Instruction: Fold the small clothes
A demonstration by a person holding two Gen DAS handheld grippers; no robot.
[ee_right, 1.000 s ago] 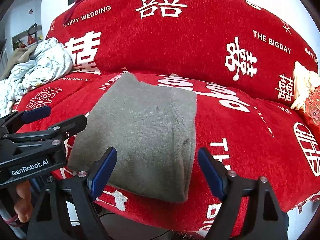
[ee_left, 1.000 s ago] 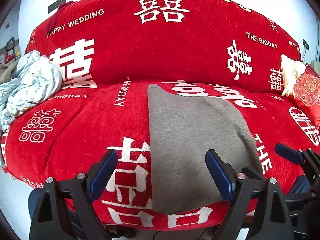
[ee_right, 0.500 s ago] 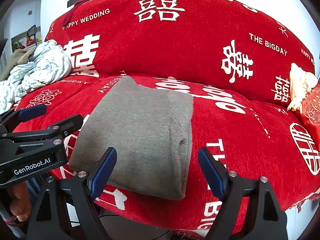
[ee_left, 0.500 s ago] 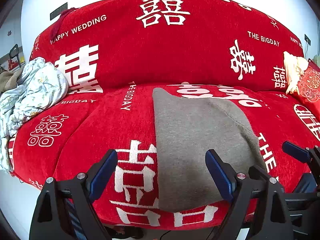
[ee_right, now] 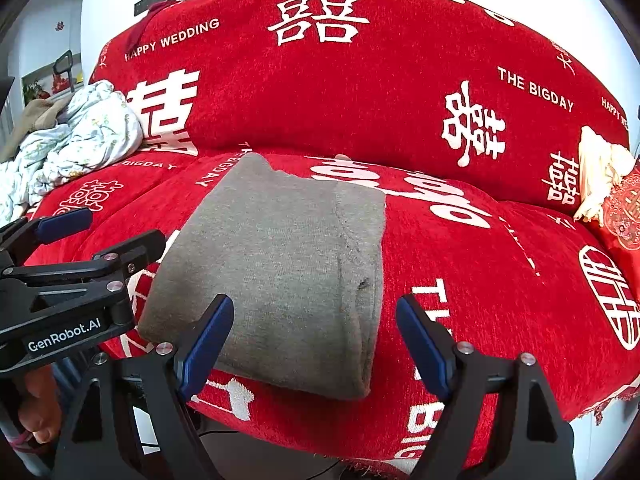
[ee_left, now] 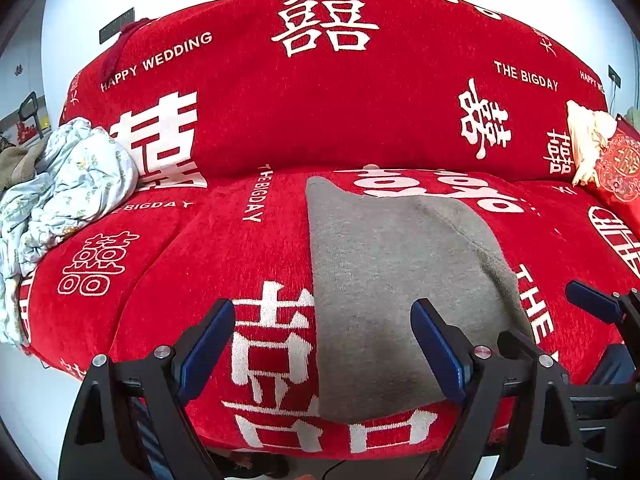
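Note:
A grey knitted garment (ee_left: 392, 280) lies folded flat on the seat of a red sofa (ee_left: 168, 256), reaching to the front edge. In the right wrist view the same grey garment (ee_right: 280, 264) shows a thick folded edge on its right side. My left gripper (ee_left: 324, 344) hovers open just before the garment's near left edge, touching nothing. My right gripper (ee_right: 316, 336) stands open over the garment's near right corner, nothing between its pads. The left gripper (ee_right: 68, 240) also shows at the left of the right wrist view.
A crumpled pale floral cloth (ee_left: 68, 188) is heaped at the sofa's left end. A cream cloth (ee_left: 588, 140) and a red embroidered cushion (ee_left: 620, 168) sit at the right end. The sofa back (ee_left: 320, 100) rises behind the garment. A hand (ee_right: 36, 420) holds the left tool.
Both views tilted slightly, so the sofa and garment sit a little lower in frame. The garment has not moved and both grippers stay open.

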